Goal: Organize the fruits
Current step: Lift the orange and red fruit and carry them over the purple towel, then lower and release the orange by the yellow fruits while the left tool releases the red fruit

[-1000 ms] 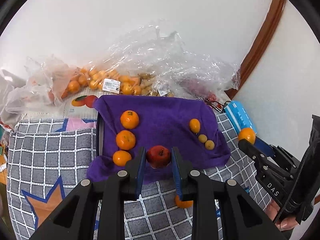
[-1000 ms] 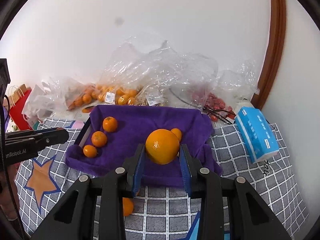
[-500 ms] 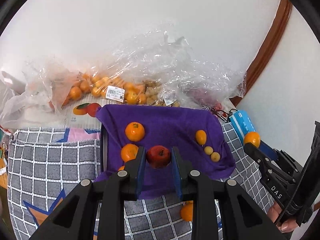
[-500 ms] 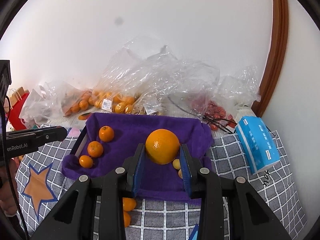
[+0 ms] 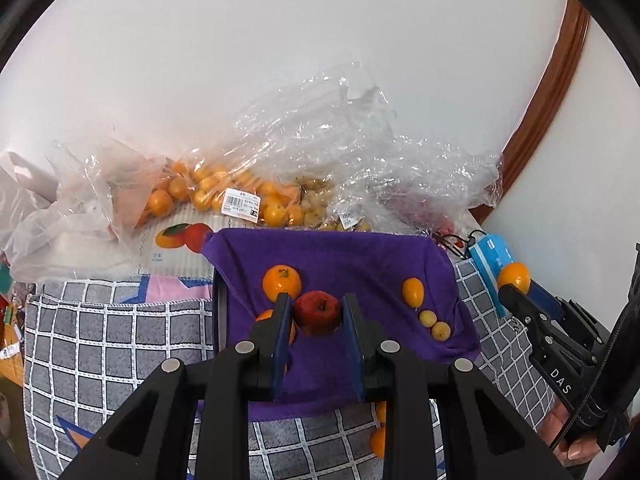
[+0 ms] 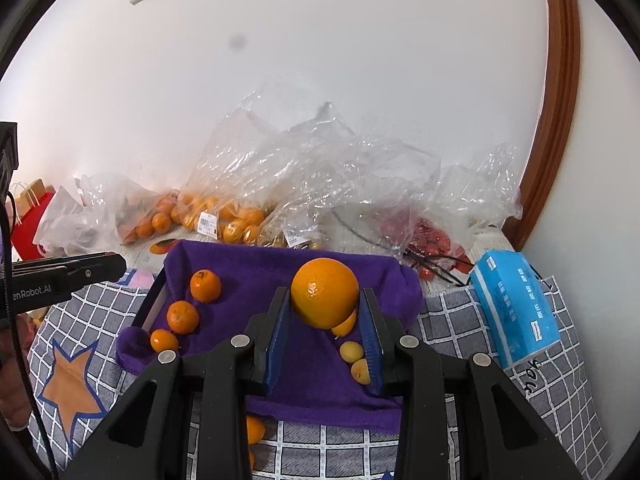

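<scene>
Fruit held in both grippers above the purple cloth (image 6: 304, 376), which drapes a tray on a grey checked cover (image 5: 100, 344).

Left gripper (image 5: 318, 320): jaws closed tight on a red apple (image 5: 318, 312), blue pads pressing both sides; apple clear of the cloth, over its near-left part.

Right gripper (image 6: 325, 312): jaws closed on a large orange (image 6: 325, 292), pads against its lower flanks; orange held over the cloth's middle-right part. In the left wrist view this gripper shows off the cloth's right edge.

On the cloth, left side: three tangerines (image 6: 183, 316) in a slanting row. Right side: an oval kumquat (image 5: 413, 292) and two small yellow fruits (image 5: 434, 324) just beside it, partly hidden behind the right gripper's pad in its own view.

Off the cloth's near edge, on the checked cover: loose orange fruit (image 6: 254, 430), partly hidden.

Behind the cloth: clear plastic bags (image 6: 224, 216) of oranges and red fruit. Right of the cloth: blue tissue pack (image 6: 516, 308).
</scene>
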The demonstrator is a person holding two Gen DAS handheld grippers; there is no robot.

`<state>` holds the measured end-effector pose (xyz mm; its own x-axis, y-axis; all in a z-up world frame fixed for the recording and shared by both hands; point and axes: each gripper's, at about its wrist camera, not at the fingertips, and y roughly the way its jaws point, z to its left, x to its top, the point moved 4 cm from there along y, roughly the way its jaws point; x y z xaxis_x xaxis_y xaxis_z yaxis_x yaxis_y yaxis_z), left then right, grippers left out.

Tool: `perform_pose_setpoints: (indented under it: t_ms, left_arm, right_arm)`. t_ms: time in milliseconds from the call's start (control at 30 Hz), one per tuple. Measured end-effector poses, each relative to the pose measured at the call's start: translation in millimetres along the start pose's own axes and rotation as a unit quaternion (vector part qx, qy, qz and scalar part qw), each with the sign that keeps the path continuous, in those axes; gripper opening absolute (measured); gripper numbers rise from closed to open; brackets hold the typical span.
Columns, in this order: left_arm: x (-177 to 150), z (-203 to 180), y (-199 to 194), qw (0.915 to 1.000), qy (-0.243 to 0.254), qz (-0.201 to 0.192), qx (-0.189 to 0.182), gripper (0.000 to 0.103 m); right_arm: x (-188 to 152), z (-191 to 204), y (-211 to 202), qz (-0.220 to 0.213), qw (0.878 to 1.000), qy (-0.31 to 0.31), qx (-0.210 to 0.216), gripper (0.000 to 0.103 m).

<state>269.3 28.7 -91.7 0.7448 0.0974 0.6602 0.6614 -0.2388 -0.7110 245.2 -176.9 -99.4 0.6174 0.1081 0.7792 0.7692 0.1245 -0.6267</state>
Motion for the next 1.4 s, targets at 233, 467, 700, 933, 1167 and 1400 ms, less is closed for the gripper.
perform_pose_setpoints:
  t_ms: [233,467,700,933,1167,1400]
  left_arm:
    - [1,1,5,1.0,0.0,0.001,0.004,0.024]
    - [0,11,19,0.9998,-0.012,0.01,0.01,0.024]
    - [-2,17,40,0.9995,-0.015,0.025,0.015,0.024]
    - [-10,11,72,0.9985,-0.013,0.053,0.008,0.024]
    - [-16,-8,103,0.9964,0.003,0.084,-0.001,0.024]
    - [-24,-18,125,0.994,0.011,0.108,-0.007,0.024]
  right_arm:
    - [0,-6,3,0.0,1.0,0.002,-0.002,0.034]
    - [-6,-17,17,0.011,1.0,0.005,-0.008,0.034]
    - [-14,-27,40,0.026,1.0,0.01,-0.009,0.034]
    - [-28,-36,71,0.054,0.998,0.012,-0.009,0.034]
    - [-39,-45,106,0.082,0.996,0.009,-0.013,0.034]
    - [-48,-48,128,0.102,0.995,0.007,-0.011,0.034]
